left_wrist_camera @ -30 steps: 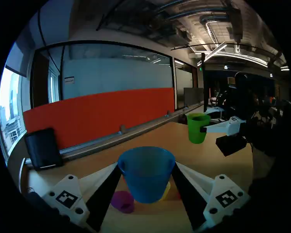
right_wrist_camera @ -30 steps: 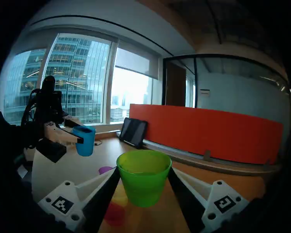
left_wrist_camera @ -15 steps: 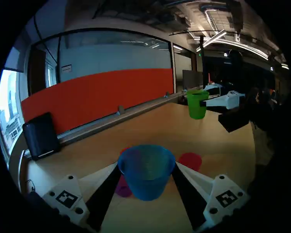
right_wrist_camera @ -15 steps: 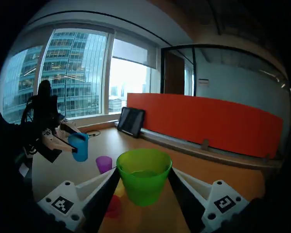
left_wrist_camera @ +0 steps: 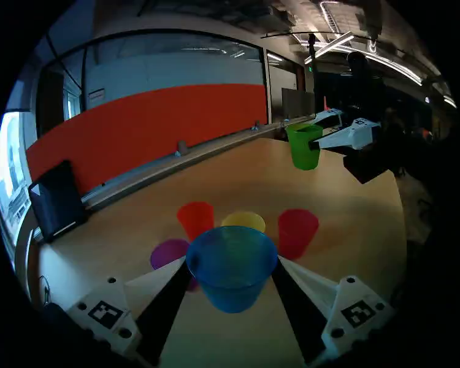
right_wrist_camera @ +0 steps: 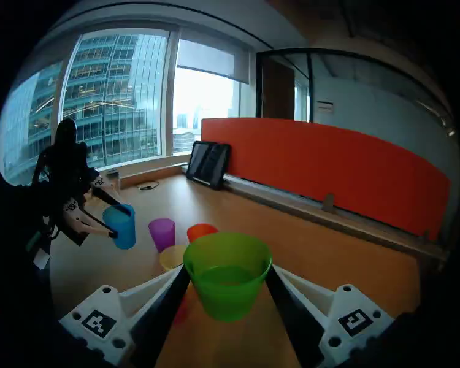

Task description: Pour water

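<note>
One broad wooden table [left_wrist_camera: 346, 208] carries the yellow cup [left_wrist_camera: 243, 219], our marker, and in the last second both cameras have tipped down to bring it into sight. The left gripper [left_wrist_camera: 231, 276] pinches the blue cup [left_wrist_camera: 232, 260] from both sides, upright, just this side of the yellow cup. The right gripper [right_wrist_camera: 227, 277] clamps the green cup [right_wrist_camera: 227, 300], level, well beyond the yellow cup. The orange cup [left_wrist_camera: 195, 218], red cup [left_wrist_camera: 296, 230] and purple cup [left_wrist_camera: 168, 251] crowd round the yellow one. Water [right_wrist_camera: 226, 274] sits low in the green cup, with nothing poured yet; I'd say lining up comes next.
</note>
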The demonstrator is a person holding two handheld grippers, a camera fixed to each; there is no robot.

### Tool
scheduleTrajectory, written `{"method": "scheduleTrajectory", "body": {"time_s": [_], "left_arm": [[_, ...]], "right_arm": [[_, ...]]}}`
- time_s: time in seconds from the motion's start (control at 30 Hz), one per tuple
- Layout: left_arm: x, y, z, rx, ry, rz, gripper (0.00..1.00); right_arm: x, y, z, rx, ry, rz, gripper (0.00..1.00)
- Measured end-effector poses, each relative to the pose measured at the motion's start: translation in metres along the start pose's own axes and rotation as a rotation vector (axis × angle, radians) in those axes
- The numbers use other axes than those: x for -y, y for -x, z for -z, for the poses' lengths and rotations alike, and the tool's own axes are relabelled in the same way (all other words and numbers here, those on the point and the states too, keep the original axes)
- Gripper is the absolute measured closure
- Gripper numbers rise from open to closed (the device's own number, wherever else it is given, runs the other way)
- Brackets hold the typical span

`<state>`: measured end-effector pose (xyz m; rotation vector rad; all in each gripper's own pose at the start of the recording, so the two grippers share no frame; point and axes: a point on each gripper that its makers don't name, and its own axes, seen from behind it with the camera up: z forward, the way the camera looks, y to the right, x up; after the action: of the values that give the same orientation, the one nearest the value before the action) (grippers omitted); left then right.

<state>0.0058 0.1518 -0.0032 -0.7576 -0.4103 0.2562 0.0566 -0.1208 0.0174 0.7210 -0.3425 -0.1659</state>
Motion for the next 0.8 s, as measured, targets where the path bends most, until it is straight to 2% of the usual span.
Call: {"method": "scheduleTrajectory", "body": {"time_s": [0.5, 0.8], "left_arm": [[-0.006, 0.050, -0.021, 0.121, 0.035, -0.029, 0.12], [-0.004, 0.072, -0.029, 0.174, 0.051, -0.028, 0.12]], "right_arm": [[-0.001, 0.028, -0.011, 0.073, -0.017, -0.016, 0.11], [-0.001, 0.040, -0.014, 0.100, -0.021, -0.024, 0.11]]}}
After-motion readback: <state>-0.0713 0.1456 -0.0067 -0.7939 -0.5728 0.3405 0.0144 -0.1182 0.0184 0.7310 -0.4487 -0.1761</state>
